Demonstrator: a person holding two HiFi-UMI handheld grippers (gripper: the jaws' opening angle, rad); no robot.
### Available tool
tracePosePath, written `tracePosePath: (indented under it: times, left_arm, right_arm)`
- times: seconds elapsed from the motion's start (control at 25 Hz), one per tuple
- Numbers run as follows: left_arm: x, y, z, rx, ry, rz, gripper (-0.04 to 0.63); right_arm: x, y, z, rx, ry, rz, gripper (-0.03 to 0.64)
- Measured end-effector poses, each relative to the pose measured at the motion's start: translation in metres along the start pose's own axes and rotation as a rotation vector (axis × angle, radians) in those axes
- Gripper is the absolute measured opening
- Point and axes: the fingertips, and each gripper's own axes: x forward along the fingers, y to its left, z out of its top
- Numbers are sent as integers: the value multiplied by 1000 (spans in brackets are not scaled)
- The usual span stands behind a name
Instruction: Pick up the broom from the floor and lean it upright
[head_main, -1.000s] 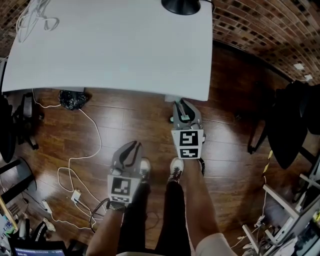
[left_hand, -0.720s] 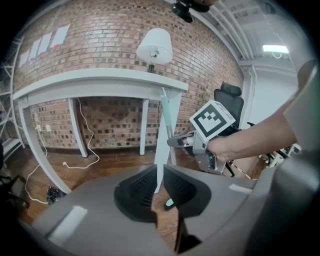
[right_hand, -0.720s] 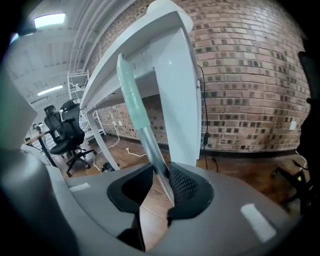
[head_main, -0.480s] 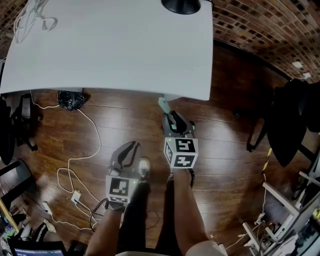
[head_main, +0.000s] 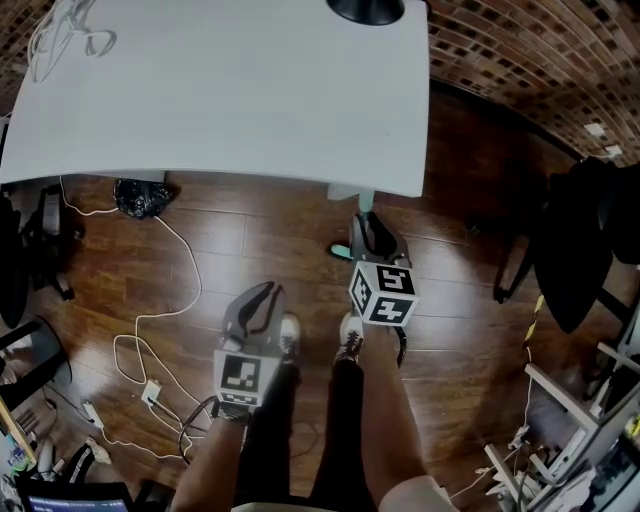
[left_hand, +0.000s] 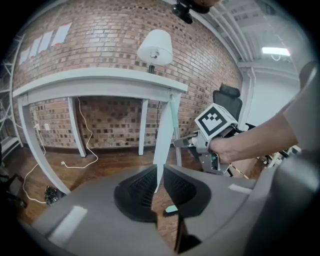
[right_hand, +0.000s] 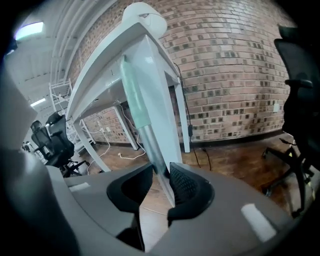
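The broom (right_hand: 134, 95) is off the floor. Its mint-green grip rests high against the white table leg (right_hand: 167, 125), right under the edge of the table (head_main: 250, 90). The long axis runs steeply, close to upright, tipped a little so the top bears on the leg.

The right gripper (right_hand: 161, 171) is at it, low on the shaft. Its jaws have just been opening and the shaft sits in the gap between the dark pads. It looks slack to me rather than squeezed (the shaft hugs the right-hand pad, so I wouldn't swear it's fully clear).

The left gripper (left_hand: 157, 172) hangs near the person's feet, well apart from the broom. Its fingers are only narrowly apart, with nothing between them but a sliver of table leg and wooden floor (head_main: 250, 240) beyond. The right hand is plainly the nearer one.

I'd say the lean is made, and what's left is getting out. The handle lies dead ahead of the right fingers and between them. So the safe way is straight back along the jaws, since any sideways drag could roll the shaft off that narrow leg.
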Motion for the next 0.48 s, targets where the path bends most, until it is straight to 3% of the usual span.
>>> tracePosePath:
  times: [0.48]
  left_arm:
    - [7, -1, 2, -5, -12, 9, 35]
  right_arm:
    - [-1, 1, 0, -73, -48, 19, 117]
